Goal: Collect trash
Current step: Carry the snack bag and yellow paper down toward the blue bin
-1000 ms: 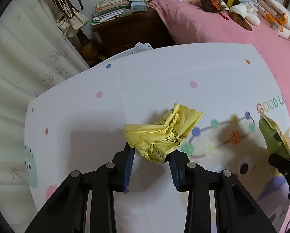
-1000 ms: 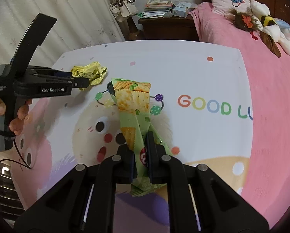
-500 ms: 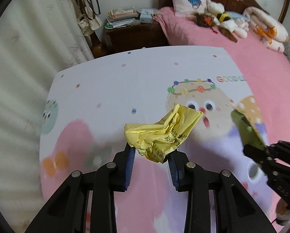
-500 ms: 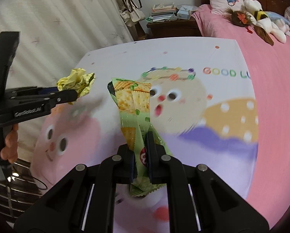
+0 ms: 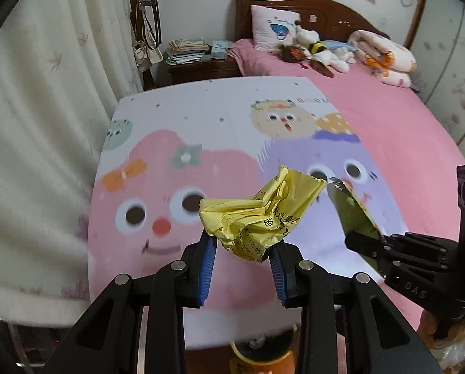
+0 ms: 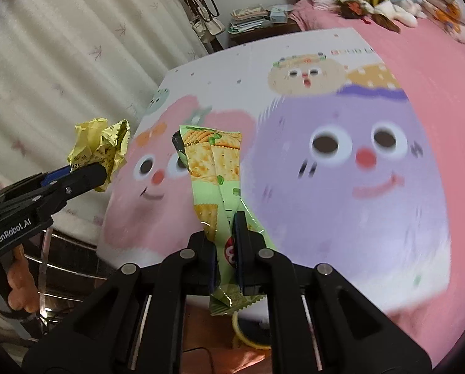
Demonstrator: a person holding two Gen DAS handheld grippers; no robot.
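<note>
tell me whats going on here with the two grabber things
A person is collecting trash with a handheld gripper in each hand. The left gripper has its jaws shut on a crumpled yellow wrapper; the right gripper is shut on a green cracker packet. Both are held above the cartoon-print mat on the pink bed.

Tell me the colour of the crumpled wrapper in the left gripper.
Yellow with black printed text: the crumpled wrapper shows best in the left wrist view.

Dim indoor light, motion blur on mat (image 6: pixel 341 162), heavy fisheye warp w/ dark corners
</note>
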